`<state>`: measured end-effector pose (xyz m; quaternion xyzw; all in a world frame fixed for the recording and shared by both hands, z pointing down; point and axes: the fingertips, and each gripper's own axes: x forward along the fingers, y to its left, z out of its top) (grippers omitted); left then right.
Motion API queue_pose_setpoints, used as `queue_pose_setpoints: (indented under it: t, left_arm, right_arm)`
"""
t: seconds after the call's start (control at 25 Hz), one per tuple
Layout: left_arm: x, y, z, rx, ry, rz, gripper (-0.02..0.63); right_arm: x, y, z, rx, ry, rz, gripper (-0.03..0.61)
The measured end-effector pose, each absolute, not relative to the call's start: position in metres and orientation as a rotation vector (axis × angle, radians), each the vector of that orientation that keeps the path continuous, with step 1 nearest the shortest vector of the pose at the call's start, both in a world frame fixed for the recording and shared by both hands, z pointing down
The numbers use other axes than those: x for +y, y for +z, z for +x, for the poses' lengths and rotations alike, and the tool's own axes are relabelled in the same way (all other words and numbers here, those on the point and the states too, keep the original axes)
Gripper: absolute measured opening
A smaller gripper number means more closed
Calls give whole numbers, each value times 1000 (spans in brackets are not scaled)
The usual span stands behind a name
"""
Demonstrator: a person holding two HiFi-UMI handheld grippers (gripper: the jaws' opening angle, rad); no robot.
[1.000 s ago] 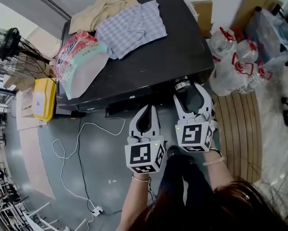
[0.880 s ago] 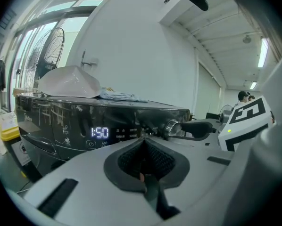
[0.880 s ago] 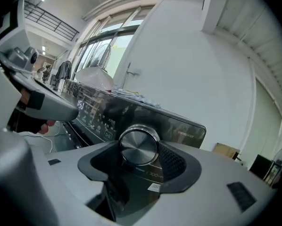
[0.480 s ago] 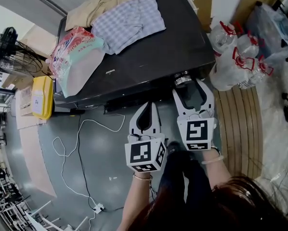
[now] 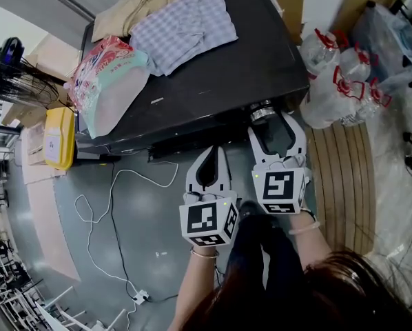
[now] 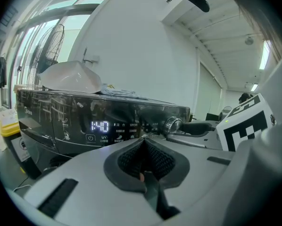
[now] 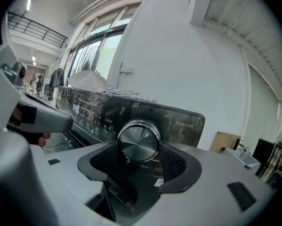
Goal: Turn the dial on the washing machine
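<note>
The black washing machine [image 5: 213,81] has a silver dial [image 5: 262,112] on its front panel. My right gripper [image 5: 271,123] reaches up to the dial, its two fingers on either side of it. In the right gripper view the dial [image 7: 138,141] fills the gap between the pads, and the gripper [image 7: 140,160] is shut on it. My left gripper [image 5: 208,154] hangs to the left, below the panel, shut and holding nothing. From the left gripper view the lit display [image 6: 99,126] reads 1:40, with the dial [image 6: 173,124] to its right.
Folded clothes [image 5: 185,26] and a plastic bag [image 5: 109,78] lie on the machine's top. Large water bottles [image 5: 333,81] stand right of it beside a wooden pallet [image 5: 344,178]. A yellow container [image 5: 58,140] and a white cable [image 5: 116,205] are on the floor at left.
The right gripper has stayed on the dial and its marker cube has rolled slightly. The left gripper has barely moved.
</note>
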<state>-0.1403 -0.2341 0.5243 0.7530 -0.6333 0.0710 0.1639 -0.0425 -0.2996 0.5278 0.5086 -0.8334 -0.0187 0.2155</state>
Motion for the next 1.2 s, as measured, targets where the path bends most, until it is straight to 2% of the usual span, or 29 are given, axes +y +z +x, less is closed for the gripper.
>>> queue_pose_setpoints:
  t: [0.72, 1.08, 1.2]
  left_arm:
    - [-232, 526, -136, -1798, 208, 2138, 15]
    - [-231, 529, -132, -1795, 233, 2147, 15]
    - [-230, 530, -130, -1793, 234, 2144, 15]
  right_arm:
    - [-301, 531, -36, -2477, 452, 1532, 293]
    - [-299, 532, -42, -2326, 110, 1415, 307]
    - [-299, 531, -42, -2302, 67, 1410, 288]
